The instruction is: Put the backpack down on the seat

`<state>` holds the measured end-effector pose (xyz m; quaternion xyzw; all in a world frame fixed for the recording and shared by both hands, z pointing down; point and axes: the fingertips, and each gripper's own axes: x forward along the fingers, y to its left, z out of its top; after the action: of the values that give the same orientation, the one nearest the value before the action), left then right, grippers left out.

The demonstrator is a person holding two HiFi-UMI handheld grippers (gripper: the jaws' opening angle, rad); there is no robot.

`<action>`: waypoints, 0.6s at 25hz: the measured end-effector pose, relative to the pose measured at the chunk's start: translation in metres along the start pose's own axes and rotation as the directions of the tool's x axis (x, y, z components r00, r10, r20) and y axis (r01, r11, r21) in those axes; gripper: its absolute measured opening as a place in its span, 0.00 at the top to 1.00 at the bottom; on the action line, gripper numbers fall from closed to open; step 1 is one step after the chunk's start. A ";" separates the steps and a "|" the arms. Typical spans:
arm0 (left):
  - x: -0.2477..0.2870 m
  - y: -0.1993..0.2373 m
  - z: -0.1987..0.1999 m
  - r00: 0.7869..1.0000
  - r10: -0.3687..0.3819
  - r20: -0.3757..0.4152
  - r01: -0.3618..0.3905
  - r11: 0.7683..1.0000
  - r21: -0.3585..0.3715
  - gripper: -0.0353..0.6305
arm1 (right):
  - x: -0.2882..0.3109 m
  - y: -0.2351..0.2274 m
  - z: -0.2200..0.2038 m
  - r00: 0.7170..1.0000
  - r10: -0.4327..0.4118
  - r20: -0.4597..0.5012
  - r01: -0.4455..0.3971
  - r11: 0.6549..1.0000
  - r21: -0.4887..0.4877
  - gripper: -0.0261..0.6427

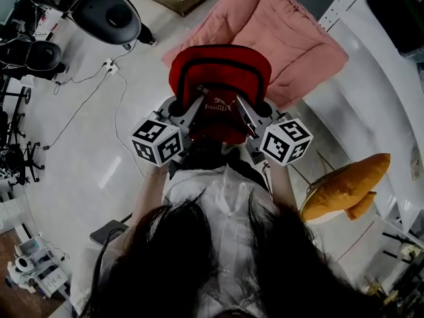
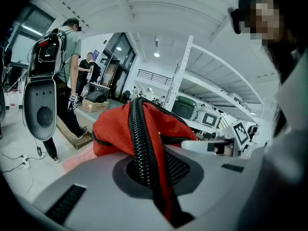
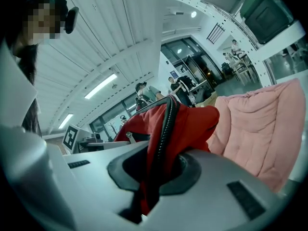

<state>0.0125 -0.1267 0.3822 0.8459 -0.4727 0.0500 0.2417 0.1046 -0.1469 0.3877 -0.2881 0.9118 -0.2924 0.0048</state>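
Hanging mid-frame, the backpack (image 1: 218, 71) is clamped by the left gripper (image 1: 197, 106) and right gripper (image 1: 242, 106), not yet lowered onto the seat (image 1: 291, 38) at upper right.

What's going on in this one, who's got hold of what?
A person stands holding a red backpack with two hand-held grippers. The left gripper and the right gripper are each shut on the bag's fabric by its zipper, one on each side. The backpack hangs in front of the person, by the near edge of a pink padded seat on the floor. Whether it touches the seat cannot be told. An orange cushion lies to the right.
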 end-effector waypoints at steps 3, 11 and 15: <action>0.004 0.008 -0.001 1.000 -0.023 -0.016 0.024 1.000 0.003 0.89 | 0.008 -0.005 -0.003 1.000 -0.029 -0.002 0.029 1.000 0.005 0.89; 0.045 0.037 -0.018 0.991 -0.097 -0.090 0.096 0.995 -0.011 0.89 | 0.031 -0.049 -0.017 0.992 -0.118 -0.043 0.120 0.992 0.039 0.89; 0.071 0.052 -0.045 0.979 -0.130 -0.156 0.123 0.991 -0.054 0.89 | 0.039 -0.083 -0.040 0.978 -0.180 -0.107 0.187 0.980 0.064 0.89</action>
<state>0.0151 -0.1834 0.4627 0.8620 -0.3982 0.0912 0.3001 0.1079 -0.2013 0.4712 -0.3557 0.8689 -0.3392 -0.0576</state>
